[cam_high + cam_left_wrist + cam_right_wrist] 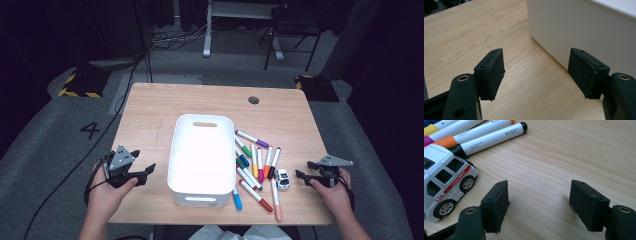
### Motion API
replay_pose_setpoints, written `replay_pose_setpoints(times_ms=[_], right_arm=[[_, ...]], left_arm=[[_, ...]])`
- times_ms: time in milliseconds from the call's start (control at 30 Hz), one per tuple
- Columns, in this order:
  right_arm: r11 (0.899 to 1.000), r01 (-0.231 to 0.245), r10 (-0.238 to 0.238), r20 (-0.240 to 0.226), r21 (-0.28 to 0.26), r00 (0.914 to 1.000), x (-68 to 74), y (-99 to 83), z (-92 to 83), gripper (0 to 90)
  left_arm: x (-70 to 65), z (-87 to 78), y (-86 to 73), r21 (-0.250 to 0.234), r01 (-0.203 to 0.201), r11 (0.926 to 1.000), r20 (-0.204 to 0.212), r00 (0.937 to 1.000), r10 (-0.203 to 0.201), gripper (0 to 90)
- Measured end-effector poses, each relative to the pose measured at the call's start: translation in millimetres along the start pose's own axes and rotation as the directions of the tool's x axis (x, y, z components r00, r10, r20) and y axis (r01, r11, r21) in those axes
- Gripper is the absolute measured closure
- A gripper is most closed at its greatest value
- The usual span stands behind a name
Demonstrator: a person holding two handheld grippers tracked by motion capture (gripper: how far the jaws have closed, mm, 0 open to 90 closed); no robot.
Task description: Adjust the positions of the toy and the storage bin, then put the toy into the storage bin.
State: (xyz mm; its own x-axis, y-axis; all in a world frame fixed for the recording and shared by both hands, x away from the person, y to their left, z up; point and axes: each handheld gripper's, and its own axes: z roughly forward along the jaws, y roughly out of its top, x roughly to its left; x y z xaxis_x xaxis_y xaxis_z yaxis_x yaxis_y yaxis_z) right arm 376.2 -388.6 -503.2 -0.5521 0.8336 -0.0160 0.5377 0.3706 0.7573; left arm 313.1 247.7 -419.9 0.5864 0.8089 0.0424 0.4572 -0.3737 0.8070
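A white bin [200, 198] stands in the middle of the wooden table [150, 115]. To its right lie several coloured markers [255, 165] and a small white toy ambulance [282, 179]. My left gripper [146, 173] hovers low near the bin's front left corner, open, with nothing between its jaws. In the left gripper view, the gripper [536, 72] points at bare wood beside the bin wall [574, 30]. My right gripper [302, 172] is open just right of the ambulance. In the right gripper view, that gripper [539, 200] is over bare wood, with the ambulance [444, 185] and markers [489, 136] to its left.
A round cable hole [254, 100] sits near the table's far right edge. Beyond the table is grey floor with cables, a chair base [290, 35] and a desk leg [206, 30]. The person's hands come in at the table's front corners.
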Motion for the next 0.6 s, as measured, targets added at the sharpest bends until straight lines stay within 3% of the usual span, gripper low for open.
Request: replay_pose_setpoints(times_ms=[233, 600], right_arm=[[1.000, 0.006, -0.006, -0.029, 0.003, 0.9996, -1.3, 2.4, -2.6, 36.5], [1.000, 0.030, -0.031, -0.111, -0.005, 0.9934, 5.1, 31.0, -8.2, 40.3]], left_arm=[[3.6, 17.4, -23.9, 0.042, 0.026, 0.9988, -0.029, 0.9993, -0.025, 30.4], [7.5, 37.1, -63.3, 0.115, 0.076, 0.9904, -0.045, 0.9964, -0.071, 29.9]])
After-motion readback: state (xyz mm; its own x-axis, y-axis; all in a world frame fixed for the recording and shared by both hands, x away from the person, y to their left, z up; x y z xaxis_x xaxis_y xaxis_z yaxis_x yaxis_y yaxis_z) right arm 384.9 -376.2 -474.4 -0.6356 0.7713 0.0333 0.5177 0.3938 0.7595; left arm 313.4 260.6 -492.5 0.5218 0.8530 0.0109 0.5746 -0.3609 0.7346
